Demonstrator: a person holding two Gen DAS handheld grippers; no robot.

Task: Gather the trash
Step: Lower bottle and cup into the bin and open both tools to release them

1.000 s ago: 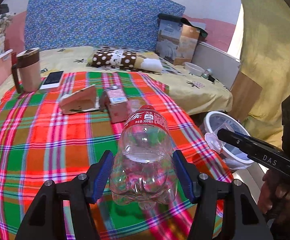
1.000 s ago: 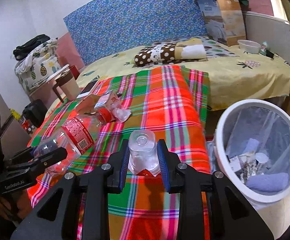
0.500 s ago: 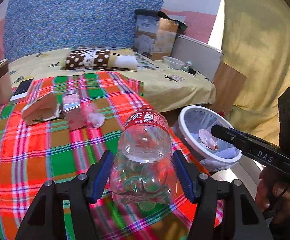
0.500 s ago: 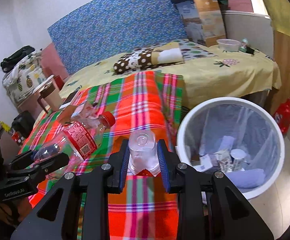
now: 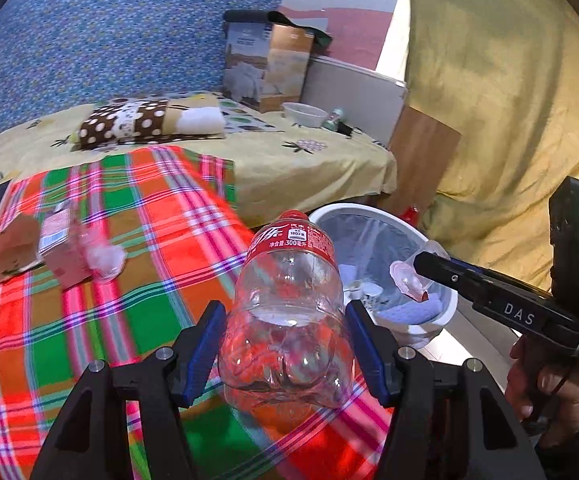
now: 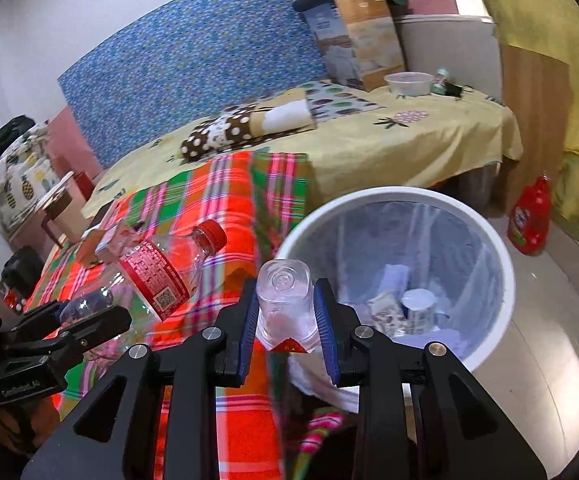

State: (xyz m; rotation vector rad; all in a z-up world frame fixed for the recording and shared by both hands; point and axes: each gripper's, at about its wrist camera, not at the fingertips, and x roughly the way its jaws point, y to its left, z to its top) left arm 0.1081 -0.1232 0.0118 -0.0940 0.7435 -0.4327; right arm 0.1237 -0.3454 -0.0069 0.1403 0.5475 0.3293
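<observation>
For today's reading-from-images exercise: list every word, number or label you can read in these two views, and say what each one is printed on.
"DAS": white letters on the side of the right claw.
"300": in the white line on the red label of the plastic bottle; the Chinese characters around it are too small to read.
QR code and fine print on that label: unreadable.
Lettering on the left claw's body: blurred.
Pink carton label: blurred.

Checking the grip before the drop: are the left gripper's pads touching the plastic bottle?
Touching. In the left wrist view both blue pads of the left gripper press against the plastic bottle, no gap showing.

"300" on bottle label [image 5: 291, 240], "DAS" on right gripper [image 5: 519, 314]
</observation>
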